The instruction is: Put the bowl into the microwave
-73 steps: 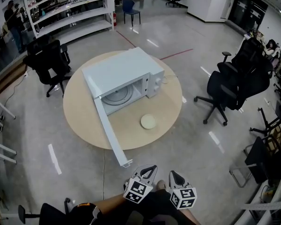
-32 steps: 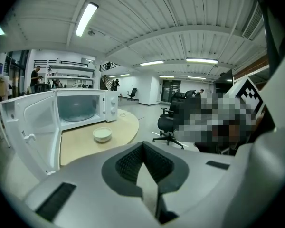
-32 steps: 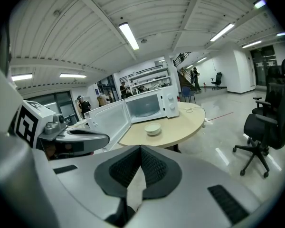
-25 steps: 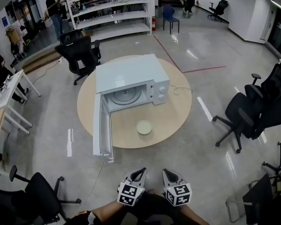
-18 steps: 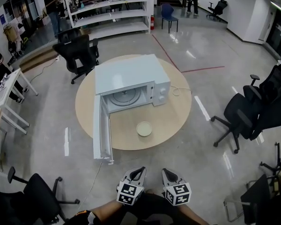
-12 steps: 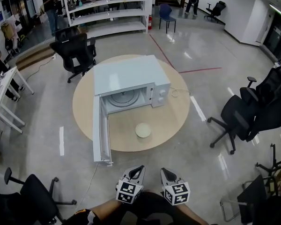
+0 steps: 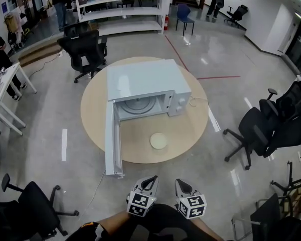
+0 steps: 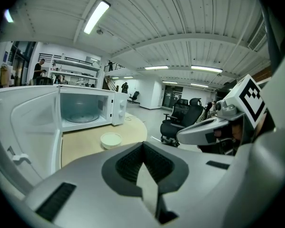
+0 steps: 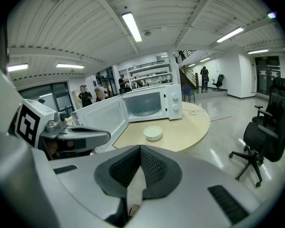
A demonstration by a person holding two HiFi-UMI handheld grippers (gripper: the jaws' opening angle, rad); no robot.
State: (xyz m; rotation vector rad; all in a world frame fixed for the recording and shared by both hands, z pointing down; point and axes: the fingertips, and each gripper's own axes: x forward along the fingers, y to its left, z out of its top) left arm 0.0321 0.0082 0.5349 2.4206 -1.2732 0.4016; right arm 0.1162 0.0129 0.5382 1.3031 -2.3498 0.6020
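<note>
Head view: a white microwave (image 7: pixel 148 82) stands on a round wooden table (image 7: pixel 190 134) with its door (image 7: pixel 110 137) swung open. The pale bowl (image 7: pixel 158 140) rests on the tabletop in front of the cavity.
Left gripper view: the left gripper (image 8: pixel 142 145) has its jaws closed together on nothing, well short of the bowl.
Right gripper view: the right gripper (image 9: pixel 140 148) is likewise closed and empty.

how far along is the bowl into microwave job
Done: the microwave has its door open. In hand: nothing; the left gripper and right gripper are both shut, empty, held short of the table. Left: everything else, as the bowl sits on the table before the microwave.
</note>
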